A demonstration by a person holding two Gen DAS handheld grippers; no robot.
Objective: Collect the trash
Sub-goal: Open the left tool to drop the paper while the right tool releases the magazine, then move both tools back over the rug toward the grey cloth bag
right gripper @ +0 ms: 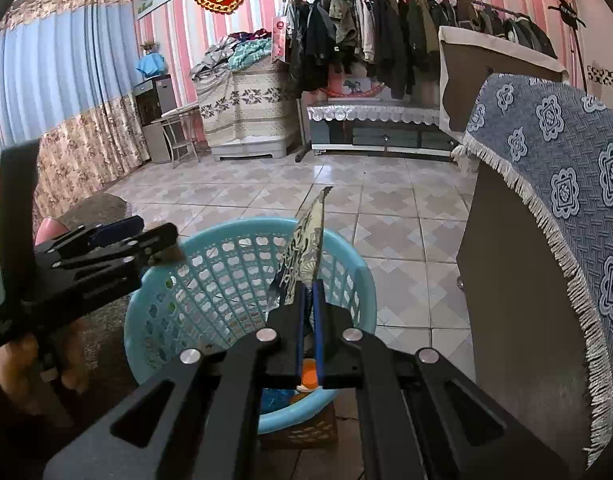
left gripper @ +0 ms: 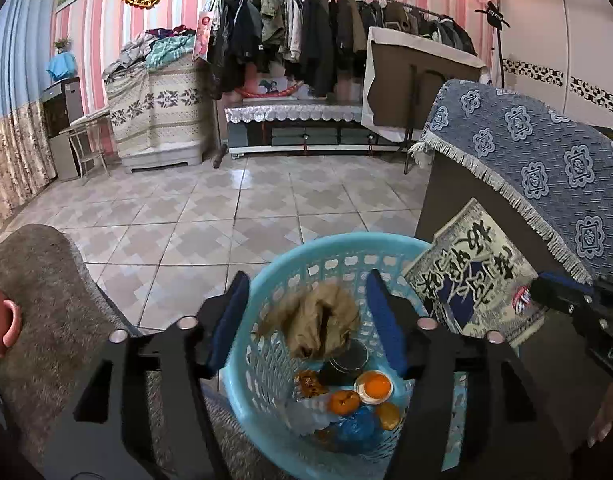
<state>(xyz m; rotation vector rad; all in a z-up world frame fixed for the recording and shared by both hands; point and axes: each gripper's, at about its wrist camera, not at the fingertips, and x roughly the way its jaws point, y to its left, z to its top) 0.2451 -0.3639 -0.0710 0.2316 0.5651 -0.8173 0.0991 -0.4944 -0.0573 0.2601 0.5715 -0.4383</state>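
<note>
Left wrist view puts your left gripper directly over the basket, fingers spread wide with nothing between them — one blue pad sits outside the basket's near-left rim, the other above its inside. Use the basket as your reference for everything else.

Inside the basket lies a crumpled brown paper wad toward the far side. Nearer to you than the wad are a dark round lid, a small cup with orange contents, a tangerine, a blue plastic scrap and a small orange snack packet.

To the right of the basket, your right gripper has its fingers pressed together on a printed wrapper — a flat packet with dark lettering on a pale ground. In the left wrist view the wrapper hangs at the basket's right rim, its lower left corner overlapping the rim. In the right wrist view it stands edge-on, upright, above the basket's inside. Whether it touches the rim cannot be told.

Left of the basket lies a grey rug. Right of it stands a cabinet draped with a blue patterned cloth. Beyond the basket, tiled floor runs to a clothes rack against the striped wall.
</note>
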